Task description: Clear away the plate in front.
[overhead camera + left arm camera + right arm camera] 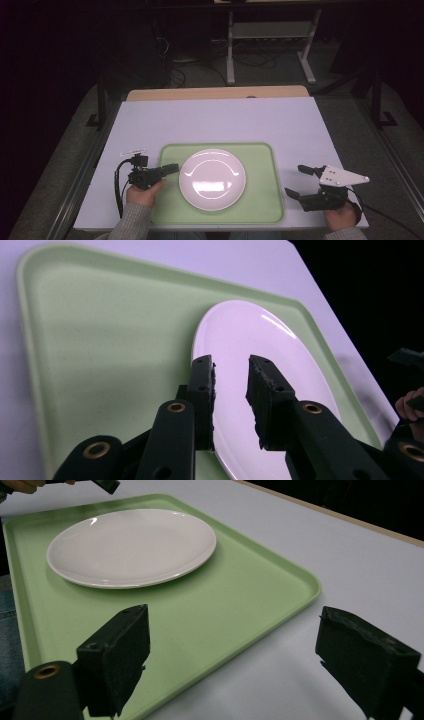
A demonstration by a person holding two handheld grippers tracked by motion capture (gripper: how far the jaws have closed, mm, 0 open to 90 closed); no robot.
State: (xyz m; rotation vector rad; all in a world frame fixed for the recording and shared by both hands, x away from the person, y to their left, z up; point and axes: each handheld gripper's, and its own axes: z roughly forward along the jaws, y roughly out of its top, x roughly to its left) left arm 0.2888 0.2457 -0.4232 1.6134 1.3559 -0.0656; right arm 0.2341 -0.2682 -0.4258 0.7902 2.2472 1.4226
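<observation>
A: Plate (212, 178)?
B: Centre of frame, flat on green tray (260, 207), on white table (225, 120).
A: Left gripper (172, 169)?
B: Lower left, tips just beside plate's left rim. Jaws slightly parted, nothing pinched.
A: Right gripper (296, 181)?
B: Lower right, beside tray edge. Jaws spread wide, empty.

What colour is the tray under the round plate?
Light green tray, plain, no pattern; the glossy white round plate rests on it. Right gripper view shows it best.
</observation>
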